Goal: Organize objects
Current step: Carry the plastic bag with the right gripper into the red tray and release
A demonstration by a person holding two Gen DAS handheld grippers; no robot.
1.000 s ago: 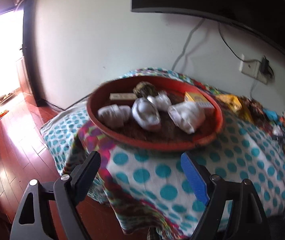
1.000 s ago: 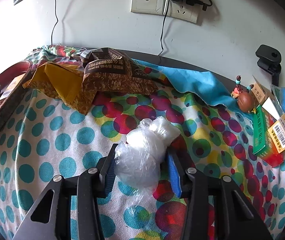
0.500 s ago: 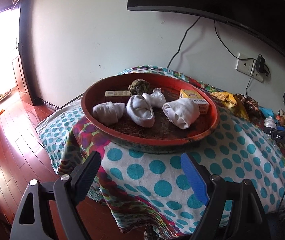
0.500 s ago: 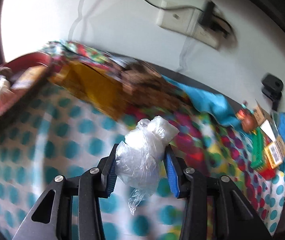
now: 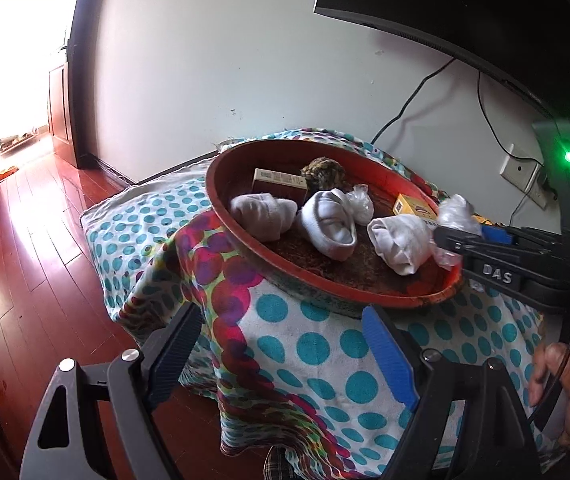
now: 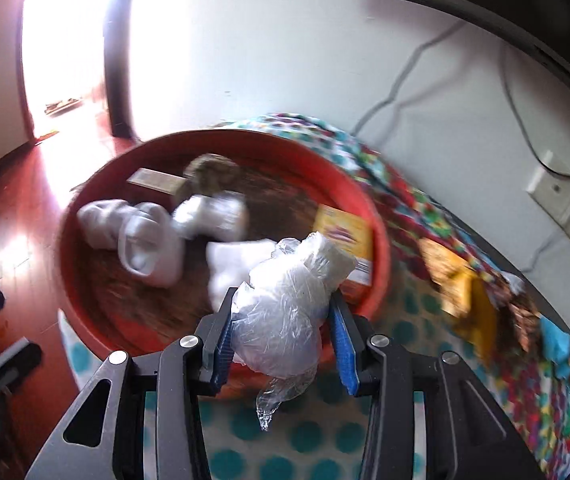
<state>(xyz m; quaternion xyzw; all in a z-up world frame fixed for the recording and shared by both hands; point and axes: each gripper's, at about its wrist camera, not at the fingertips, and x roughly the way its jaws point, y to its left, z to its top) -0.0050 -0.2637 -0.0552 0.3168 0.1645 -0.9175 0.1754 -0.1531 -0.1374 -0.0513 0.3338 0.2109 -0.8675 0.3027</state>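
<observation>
My right gripper (image 6: 281,332) is shut on a clear plastic bag bundle (image 6: 285,304) and holds it above the near right rim of the round red tray (image 6: 85,200). In the left wrist view the bundle (image 5: 455,212) hangs at the tray's right edge (image 5: 451,286). The tray holds three rolled white socks (image 5: 329,222), a small plastic bag (image 5: 359,208), a brown ball (image 5: 323,172), a tan box (image 5: 279,180) and a yellow box (image 5: 413,208). My left gripper (image 5: 281,352) is open and empty, in front of the table, below the tray.
The table carries a polka-dot cloth (image 5: 313,344) that hangs over its front edge. Snack packets (image 6: 469,292) and small boxes lie to the right of the tray. A wall socket (image 5: 523,170), cables and a dark screen are behind. Red wooden floor (image 5: 25,240) lies to the left.
My right gripper has carried the plastic bundle left, from the cloth to above the tray's right rim. My left gripper has shifted; the tray now sits more to the right in its view.
</observation>
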